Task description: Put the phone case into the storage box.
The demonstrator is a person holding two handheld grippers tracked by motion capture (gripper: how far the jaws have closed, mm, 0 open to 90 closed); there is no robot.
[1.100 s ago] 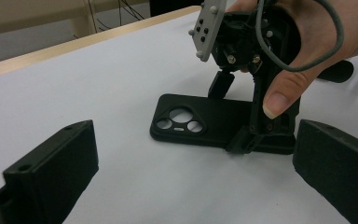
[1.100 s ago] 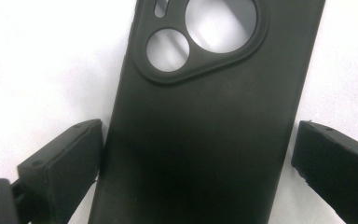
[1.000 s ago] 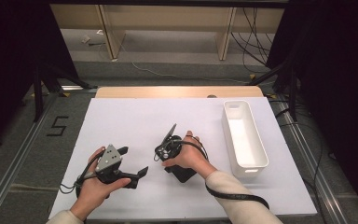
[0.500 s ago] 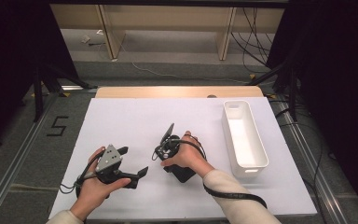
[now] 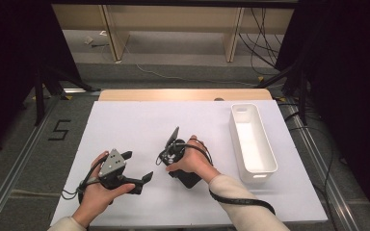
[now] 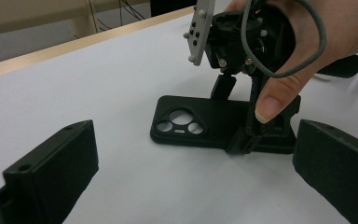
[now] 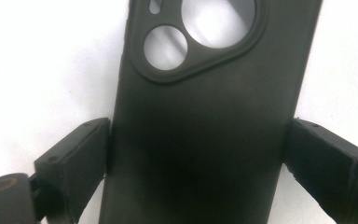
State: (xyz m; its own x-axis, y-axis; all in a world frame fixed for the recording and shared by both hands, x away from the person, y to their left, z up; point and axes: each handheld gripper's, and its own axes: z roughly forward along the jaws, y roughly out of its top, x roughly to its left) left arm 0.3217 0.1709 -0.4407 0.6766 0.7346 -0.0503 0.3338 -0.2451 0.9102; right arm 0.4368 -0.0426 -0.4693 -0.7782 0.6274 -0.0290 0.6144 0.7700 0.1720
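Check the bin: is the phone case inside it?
No, the phone case lies flat on the white table, while the bin holds nothing.

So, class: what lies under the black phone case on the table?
The black phone case lies flat on the white table sheet, which shows through its camera cut-outs. The right gripper straddles it, jaws at both long edges. Whatever lies beneath the case's solid back is covered.
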